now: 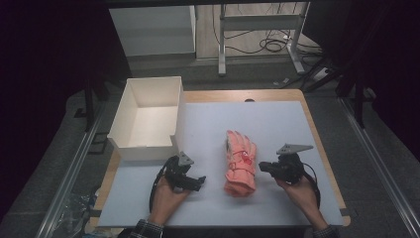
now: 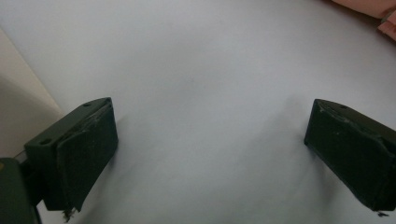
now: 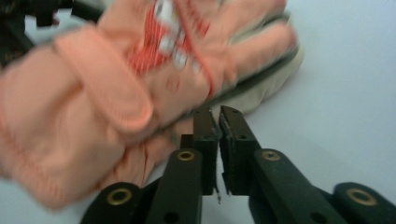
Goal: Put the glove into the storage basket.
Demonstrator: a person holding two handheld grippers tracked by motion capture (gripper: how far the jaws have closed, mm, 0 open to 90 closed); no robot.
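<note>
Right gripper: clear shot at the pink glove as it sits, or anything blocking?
Probably yes. The right gripper sits just beside the pink glove with bare table between them. Its jaws are shut at the glove's edge, so they would need to open before taking hold.

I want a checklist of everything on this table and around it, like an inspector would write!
Surface: pale grey mat on a wooden table, bare apart from the items below.
Job's things: salmon-pink padded ski glove lying flat mid-table; open white cardboard box, inside looks empty.
Clutter: nothing seen.
Grippers: left hand-held gripper open, jaws wide apart over bare mat; right hand-held gripper shut, tips at the glove's edge, nothing seen between them.
Cables: a black cable trails from each gripper; loose black cables on the floor behind.
Surroundings: white desk frame beyond the table, grey floor, dark sides.
</note>
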